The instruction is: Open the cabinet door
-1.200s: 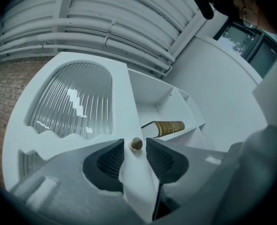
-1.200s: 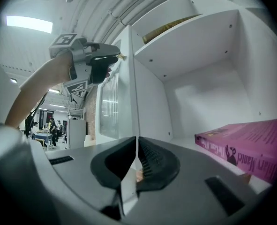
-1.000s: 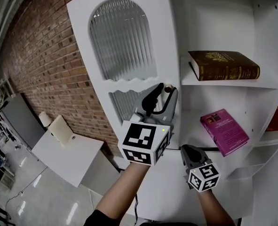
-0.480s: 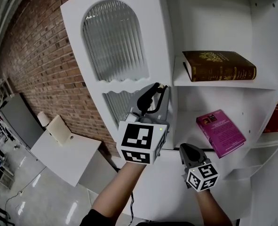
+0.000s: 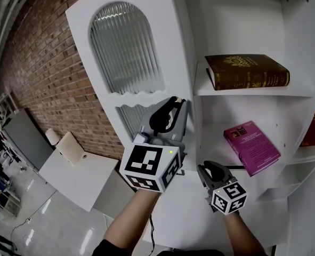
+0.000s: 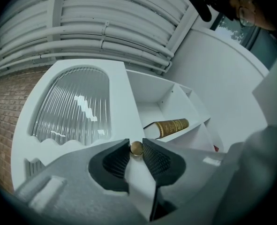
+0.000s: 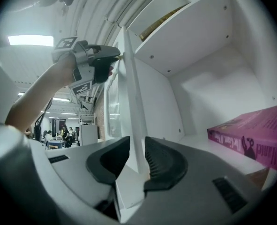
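While left gripper (image 6: pixel 137 150) jaws, just closing, clamp the knob (image 6: pixel 137 147), right gripper (image 7: pixel 137 159) jaws just opened, loose around cabinet door (image 5: pixel 126 63) edge; cabinet (image 5: pixel 237 15) shelves hold brown book (image 5: pixel 248 71) above, pink book (image 5: pixel 251 147) below.

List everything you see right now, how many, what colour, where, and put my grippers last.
White shelf cabinet: one, white, right of the door.
White cabinet door with ribbed arched glass: one, white, standing open left of the shelves.
Round brass knob: one, gold, on the door's edge.
Brown hardcover book with gold print: one, brown, flat on the upper shelf.
Magenta book: one, magenta, shelf below.
Red book: one, red, far right, cut off.
Brick wall: one, red-brown, behind the door.
White table: one, white, lower left.
Left gripper: one, grey, jaws have just been closing, pads on the knob.
Right gripper: one, grey, jaws have just been opening, door's edge between them.
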